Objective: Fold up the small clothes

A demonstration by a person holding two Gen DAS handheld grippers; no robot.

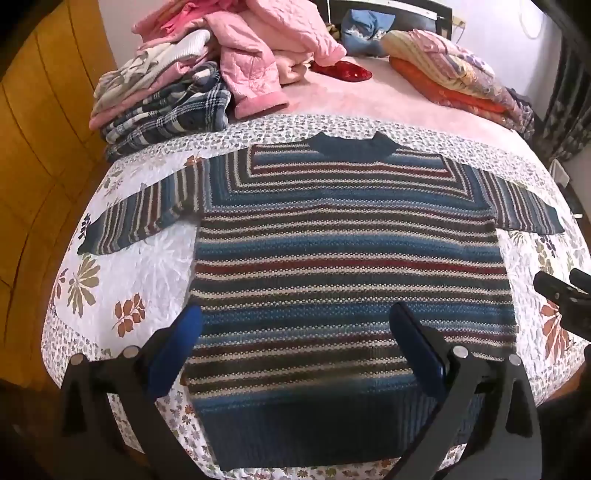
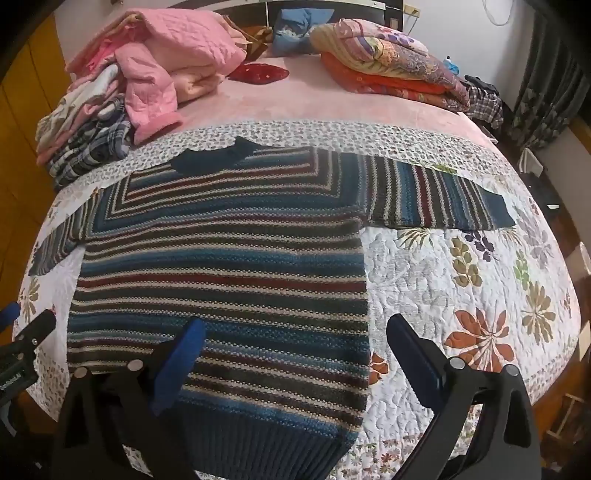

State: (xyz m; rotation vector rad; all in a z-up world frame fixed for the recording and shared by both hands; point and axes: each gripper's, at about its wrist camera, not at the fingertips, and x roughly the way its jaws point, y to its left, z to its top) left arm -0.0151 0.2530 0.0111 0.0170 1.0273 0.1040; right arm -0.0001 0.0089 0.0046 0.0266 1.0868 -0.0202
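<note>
Left wrist view shows the striped knit sweater (image 1: 347,266) spread flat on the floral quilt (image 1: 155,266), sleeves out, both the left gripper (image 1: 295,343) and right gripper (image 2: 295,350) spread wide and empty; pinch each sleeve near its cuff, then fold inward squarely.

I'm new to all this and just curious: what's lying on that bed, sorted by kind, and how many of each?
Striped sweater spread flat: 1
Heaps of clothes, pink jackets and plaid: 1
Stacks of folded floral blankets: 1
Red cushion: 1
Blue pillow: 1
Floral quilt underneath: 1
Total: 6
</note>
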